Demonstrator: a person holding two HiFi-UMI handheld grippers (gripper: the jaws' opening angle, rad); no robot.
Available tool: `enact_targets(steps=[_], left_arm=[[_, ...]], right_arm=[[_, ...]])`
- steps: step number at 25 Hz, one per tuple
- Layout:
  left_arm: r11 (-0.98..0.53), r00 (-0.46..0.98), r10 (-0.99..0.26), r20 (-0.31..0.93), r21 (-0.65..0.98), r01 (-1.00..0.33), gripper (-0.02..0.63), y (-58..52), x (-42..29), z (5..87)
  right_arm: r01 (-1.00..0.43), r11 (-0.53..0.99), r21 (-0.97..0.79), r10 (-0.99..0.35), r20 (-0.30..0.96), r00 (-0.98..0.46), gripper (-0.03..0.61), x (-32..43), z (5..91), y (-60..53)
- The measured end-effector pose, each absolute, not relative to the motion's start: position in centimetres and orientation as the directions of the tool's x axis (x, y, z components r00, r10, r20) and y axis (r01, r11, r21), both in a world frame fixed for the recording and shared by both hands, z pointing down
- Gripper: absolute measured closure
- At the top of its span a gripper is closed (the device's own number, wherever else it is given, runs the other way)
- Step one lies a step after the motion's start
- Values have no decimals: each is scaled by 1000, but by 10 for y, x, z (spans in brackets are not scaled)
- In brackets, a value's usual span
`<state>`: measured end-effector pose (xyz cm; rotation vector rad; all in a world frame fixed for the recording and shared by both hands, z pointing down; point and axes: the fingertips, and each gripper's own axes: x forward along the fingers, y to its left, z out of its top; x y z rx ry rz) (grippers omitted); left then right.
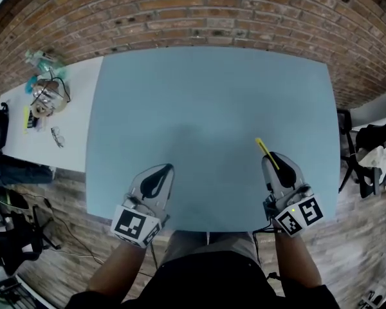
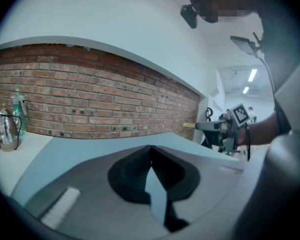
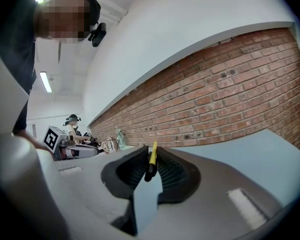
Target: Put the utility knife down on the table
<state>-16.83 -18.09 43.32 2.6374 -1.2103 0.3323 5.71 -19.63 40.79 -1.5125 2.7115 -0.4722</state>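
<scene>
At lower right of the head view, my right gripper (image 1: 278, 163) pinches the yellow utility knife (image 1: 265, 149), its tip poking toward upper left over the blue table (image 1: 206, 102). At lower left, my left gripper (image 1: 164, 170) is pressed together, empty.

The head view looks steeply down from above the person onto the blue table (image 1: 212, 108). The brick wall (image 1: 212, 11) runs across its top, and the left gripper (image 1: 162, 171) and right gripper (image 1: 270, 158) sit close at its bottom edge. Each gripper view sits low behind its own jaws, looking nearly level over the table toward the wall. The left one catches the right gripper at its right, and the right one catches the left gripper at its left. All three share the table, the wall and the clutter on the white side table (image 1: 71, 127).
</scene>
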Motion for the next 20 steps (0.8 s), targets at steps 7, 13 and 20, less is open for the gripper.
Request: enact_targets(steps=[7,13,20], left_arm=[[-650,652,-696,302,121,-750,626,-185,-156,442],[-653,655,-687,315,129,-747,626,-187,-153,449],[-643,647,-683,339,142,-753,626,-189,-157,458]], right_arm=[[-825,498,-268,-818,171,-550,524,53,423,-197],[-816,501,-288,-810,177,-559,524,51,431,-200],[-813,503,-294,-801,195,-566,523,47,441,-203]])
